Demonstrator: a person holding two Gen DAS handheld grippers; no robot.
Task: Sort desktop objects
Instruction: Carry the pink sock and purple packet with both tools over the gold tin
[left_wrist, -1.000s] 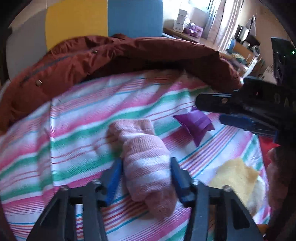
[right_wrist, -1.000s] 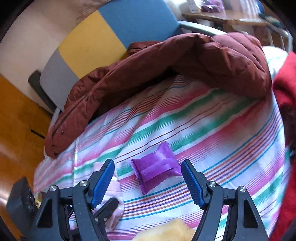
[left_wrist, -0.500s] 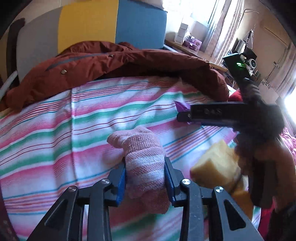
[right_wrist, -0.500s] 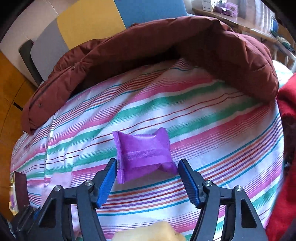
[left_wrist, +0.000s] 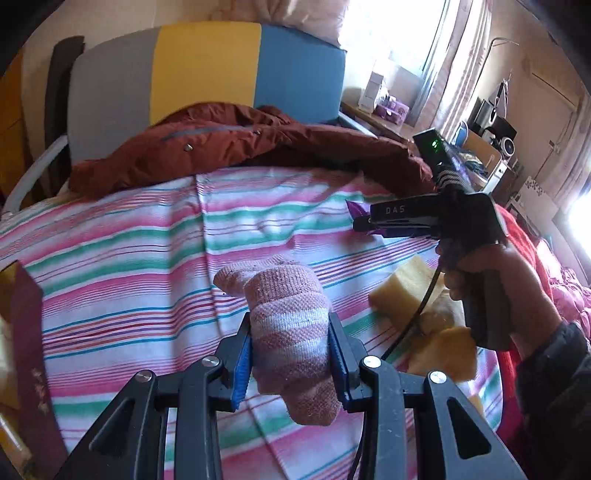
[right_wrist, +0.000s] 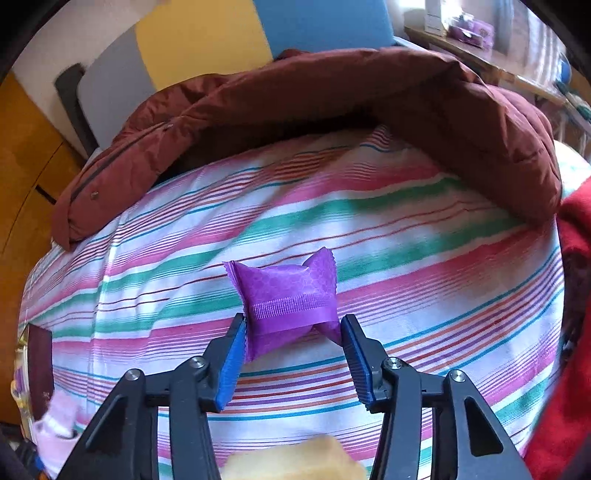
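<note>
A pink-and-white striped sock (left_wrist: 284, 295) hangs clear of the striped bedcover (left_wrist: 122, 258), and my left gripper (left_wrist: 290, 325) is shut on its middle. Both ends of the sock stick out past the pads. The same sock shows as a pink blur (right_wrist: 59, 417) at the lower left of the right wrist view. A purple foil packet (right_wrist: 284, 291) lies on the cover. My right gripper (right_wrist: 293, 325) is closing on it: both blue pads touch its near end, which is pinched narrow. From the left wrist view, that gripper (left_wrist: 369, 219) hides most of the packet (left_wrist: 355, 208).
A rust-brown jacket (right_wrist: 332, 110) is heaped along the far side of the cover. Yellow sponge pieces (left_wrist: 402, 291) lie near the hand (left_wrist: 509, 280) holding the right gripper. A dark red box (left_wrist: 29, 350) stands at the left edge, red cloth (right_wrist: 569, 332) at the right.
The left jaws closed on the sock and lifted it off the cover. The right jaws narrowed from wide apart onto the purple packet, which now looks pinched.
</note>
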